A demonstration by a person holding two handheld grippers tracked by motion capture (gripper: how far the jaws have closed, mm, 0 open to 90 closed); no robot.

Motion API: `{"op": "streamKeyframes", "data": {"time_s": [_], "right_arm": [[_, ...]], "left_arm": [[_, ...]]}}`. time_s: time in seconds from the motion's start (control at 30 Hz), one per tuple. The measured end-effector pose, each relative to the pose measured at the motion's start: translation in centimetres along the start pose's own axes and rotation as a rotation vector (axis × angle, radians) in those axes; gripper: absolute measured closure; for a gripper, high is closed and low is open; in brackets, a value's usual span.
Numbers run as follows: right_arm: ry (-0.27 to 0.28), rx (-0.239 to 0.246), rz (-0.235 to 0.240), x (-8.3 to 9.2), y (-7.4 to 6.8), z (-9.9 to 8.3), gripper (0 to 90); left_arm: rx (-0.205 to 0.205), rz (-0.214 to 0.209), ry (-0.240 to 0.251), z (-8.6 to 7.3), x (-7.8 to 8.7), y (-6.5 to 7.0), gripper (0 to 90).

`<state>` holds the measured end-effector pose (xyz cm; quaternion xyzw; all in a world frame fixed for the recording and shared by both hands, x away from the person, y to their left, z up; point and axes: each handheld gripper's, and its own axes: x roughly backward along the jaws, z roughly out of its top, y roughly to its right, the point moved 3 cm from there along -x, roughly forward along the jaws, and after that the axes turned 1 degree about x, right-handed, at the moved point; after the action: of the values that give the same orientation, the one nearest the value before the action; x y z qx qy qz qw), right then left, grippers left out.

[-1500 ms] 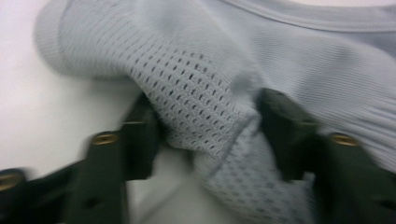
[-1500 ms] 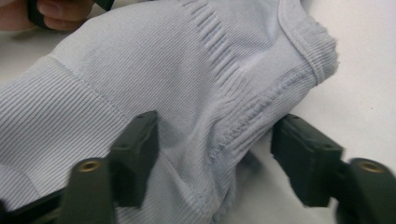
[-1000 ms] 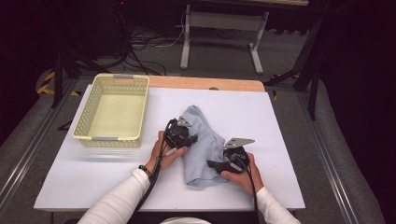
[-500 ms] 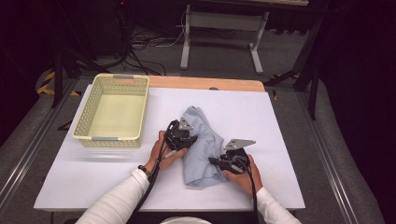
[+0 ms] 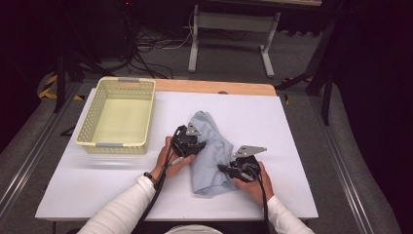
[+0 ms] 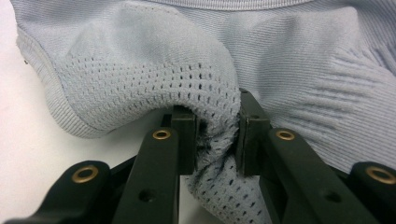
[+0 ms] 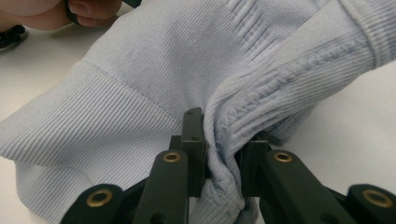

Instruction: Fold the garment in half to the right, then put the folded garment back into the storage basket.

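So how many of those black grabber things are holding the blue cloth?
2. The left gripper pinches the light blue garment at its left edge; the right gripper pinches its lower right edge.

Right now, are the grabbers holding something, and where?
Yes. Both hold the light blue garment: the left gripper pinches a mesh fold, the right gripper a ribbed seam fold.

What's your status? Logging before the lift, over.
Left gripper shut on light blue garment. Right gripper shut on its ribbed edge. Yellow basket stands apart at left. Nothing in the way.
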<state>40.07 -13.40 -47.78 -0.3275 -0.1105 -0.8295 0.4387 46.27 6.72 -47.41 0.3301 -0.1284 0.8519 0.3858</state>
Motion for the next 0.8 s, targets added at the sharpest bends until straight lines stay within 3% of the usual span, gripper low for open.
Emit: {"op": "streamKeyframes", "data": {"time_s": [0.8], "right_arm": [[0.005, 0.012, -0.02, 0.04, -0.16, -0.1, 76.6]], "left_arm": [[-0.016, 0.022, 0.0, -0.02, -0.06, 0.25, 74.0]]}}
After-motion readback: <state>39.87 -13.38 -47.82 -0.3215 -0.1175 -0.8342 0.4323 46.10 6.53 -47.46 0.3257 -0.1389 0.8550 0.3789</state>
